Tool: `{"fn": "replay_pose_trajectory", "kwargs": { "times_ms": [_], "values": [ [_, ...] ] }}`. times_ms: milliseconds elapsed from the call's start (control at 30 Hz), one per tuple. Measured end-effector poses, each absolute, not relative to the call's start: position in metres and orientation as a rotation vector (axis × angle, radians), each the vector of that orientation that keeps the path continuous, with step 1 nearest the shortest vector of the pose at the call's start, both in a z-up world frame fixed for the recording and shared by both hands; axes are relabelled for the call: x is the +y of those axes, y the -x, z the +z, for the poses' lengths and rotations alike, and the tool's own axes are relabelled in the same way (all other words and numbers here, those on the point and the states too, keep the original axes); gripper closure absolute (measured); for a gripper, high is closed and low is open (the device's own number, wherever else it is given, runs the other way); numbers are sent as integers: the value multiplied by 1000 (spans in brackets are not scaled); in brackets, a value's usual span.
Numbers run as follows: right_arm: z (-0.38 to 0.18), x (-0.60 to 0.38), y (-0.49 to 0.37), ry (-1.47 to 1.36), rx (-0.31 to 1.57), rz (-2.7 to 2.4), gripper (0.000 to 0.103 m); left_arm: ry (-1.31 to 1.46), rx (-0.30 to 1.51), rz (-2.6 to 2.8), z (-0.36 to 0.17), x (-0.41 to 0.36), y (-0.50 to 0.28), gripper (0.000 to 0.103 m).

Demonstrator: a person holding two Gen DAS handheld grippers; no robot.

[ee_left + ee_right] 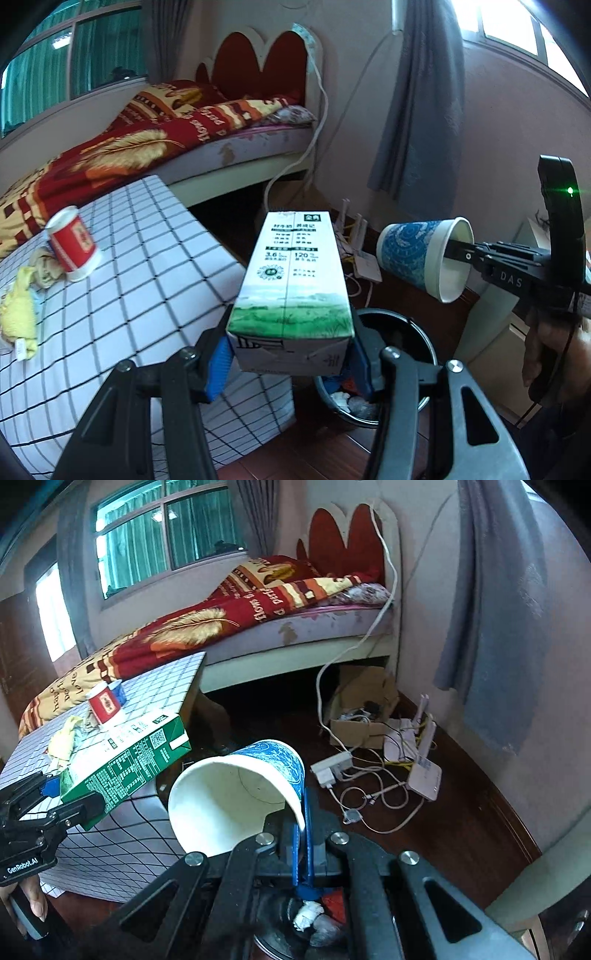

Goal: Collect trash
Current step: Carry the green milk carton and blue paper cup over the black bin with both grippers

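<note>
Left gripper (290, 363) is clamped on a milk carton (291, 284) at its near end, blue pads (218, 365) pressed to both sides; carton is held out over the trash bin (424, 343). Right gripper (303, 843) is pinched tight on the rim wall of a blue paper cup (240, 797), tipped sideways above the same bin. A red cup (72, 249) and crumpled yellow cloth (18, 314) are seen on the grid-patterned table (140, 258). A bed (147, 129) is seen behind.

Grid-cloth table (147, 266): red paper cup (72, 243) at 9 o'clock, crumpled yellow rags (18, 314) touching it, further toward 8.
</note>
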State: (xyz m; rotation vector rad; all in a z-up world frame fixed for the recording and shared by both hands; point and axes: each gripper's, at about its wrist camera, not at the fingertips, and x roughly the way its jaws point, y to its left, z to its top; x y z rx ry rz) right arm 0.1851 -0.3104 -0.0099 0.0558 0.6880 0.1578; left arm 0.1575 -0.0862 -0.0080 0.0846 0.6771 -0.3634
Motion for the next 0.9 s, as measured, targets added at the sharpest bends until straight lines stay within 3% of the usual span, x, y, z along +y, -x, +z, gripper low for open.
{"fn": "replay_pose_trajectory", "kwargs": {
  "times_ms": [900],
  "values": [
    [-105,-375,-168,-50,915,67,100,-135,963,-515,-105,-162,-161,48]
  ]
}}
